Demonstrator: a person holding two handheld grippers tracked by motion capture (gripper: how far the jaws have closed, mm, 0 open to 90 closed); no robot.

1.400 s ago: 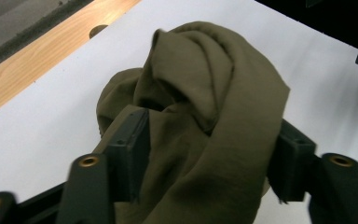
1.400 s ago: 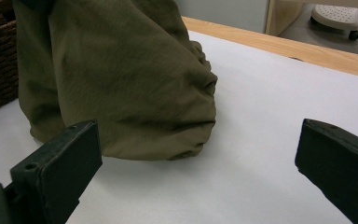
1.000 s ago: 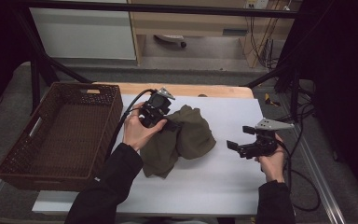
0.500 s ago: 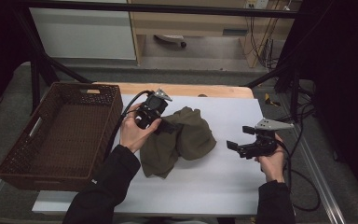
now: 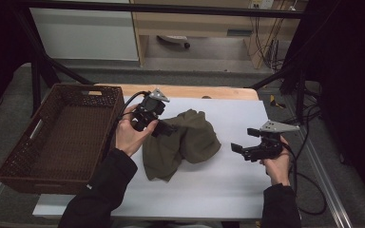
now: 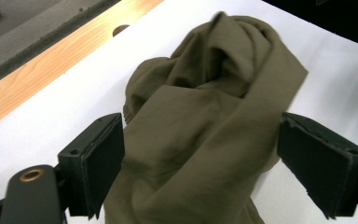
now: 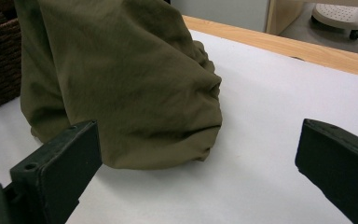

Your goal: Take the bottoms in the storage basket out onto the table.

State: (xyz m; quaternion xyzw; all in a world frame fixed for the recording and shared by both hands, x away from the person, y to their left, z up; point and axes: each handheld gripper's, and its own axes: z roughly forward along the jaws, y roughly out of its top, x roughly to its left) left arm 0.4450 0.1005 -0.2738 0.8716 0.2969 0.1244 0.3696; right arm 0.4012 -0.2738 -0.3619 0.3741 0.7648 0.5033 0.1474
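Note:
A crumpled olive-green cloth [image 5: 190,140] lies in the middle of the white table [image 5: 228,190]. My left gripper [image 5: 164,128] hovers at the cloth's left edge, held in a hand with a black sleeve. In the left gripper view the left gripper [image 6: 209,163] is open, its jaws standing wide on either side of the cloth [image 6: 205,116] without pressing it. My right gripper [image 5: 244,140] is open a little to the right of the cloth, pointing at it. In the right gripper view the right gripper [image 7: 196,168] has bare table between its jaws and the cloth [image 7: 121,84] ahead.
A dark brown wicker basket [image 5: 14,156] stands at the table's left, with nothing in it. A wooden strip [image 5: 195,91] runs along the table's far edge. Cables trail off the right side. White surface lies bare in front of and to the right of the cloth.
My left gripper has shifted slightly to the left at the cloth's edge. The right gripper and the cloth stay where they were.

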